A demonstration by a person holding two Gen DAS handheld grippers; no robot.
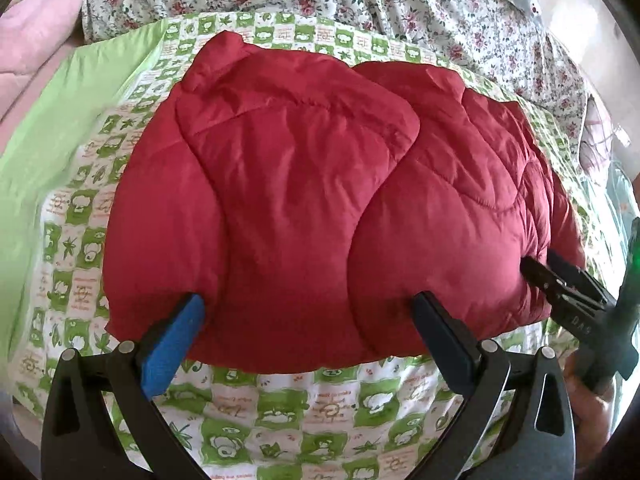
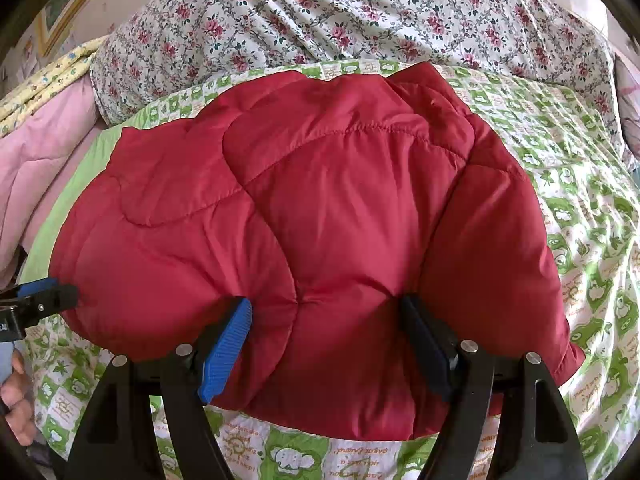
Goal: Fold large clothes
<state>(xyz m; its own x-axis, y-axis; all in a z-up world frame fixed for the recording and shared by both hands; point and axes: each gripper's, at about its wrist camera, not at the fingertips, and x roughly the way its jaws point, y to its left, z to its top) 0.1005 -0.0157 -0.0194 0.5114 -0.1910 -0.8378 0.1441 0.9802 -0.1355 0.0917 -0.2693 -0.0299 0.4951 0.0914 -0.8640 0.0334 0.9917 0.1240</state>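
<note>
Gripping the near hem of the puffy red quilted jacket (image 1: 288,208), the left gripper (image 1: 308,312) has its blue-padded fingers (image 1: 172,344) spread wide, with the padded fabric bulging between them and pressed against both pads. The right gripper (image 2: 326,320) does the same further along that hem: its jaws stand apart, a thick fold of the jacket (image 2: 320,220) wedged between them and puckered at the middle. In the left wrist view the right gripper (image 1: 548,276) shows from the side, at the jacket's right end; in the right wrist view the left gripper (image 2: 48,292) shows at the jacket's left end.

The jacket lies folded in a thick bundle, sleeves turned over its body, on the green-and-white checked cartoon-print sheet (image 1: 288,416) covering the bed, close to the sheet's near edge and roughly midway between its side edges.

Beyond the far edge of that sheet lies a rumpled white quilt with red roses (image 2: 360,16). At the left edge, a pink padded blanket (image 2: 44,152) sits beside a yellow printed cloth (image 2: 52,76).
</note>
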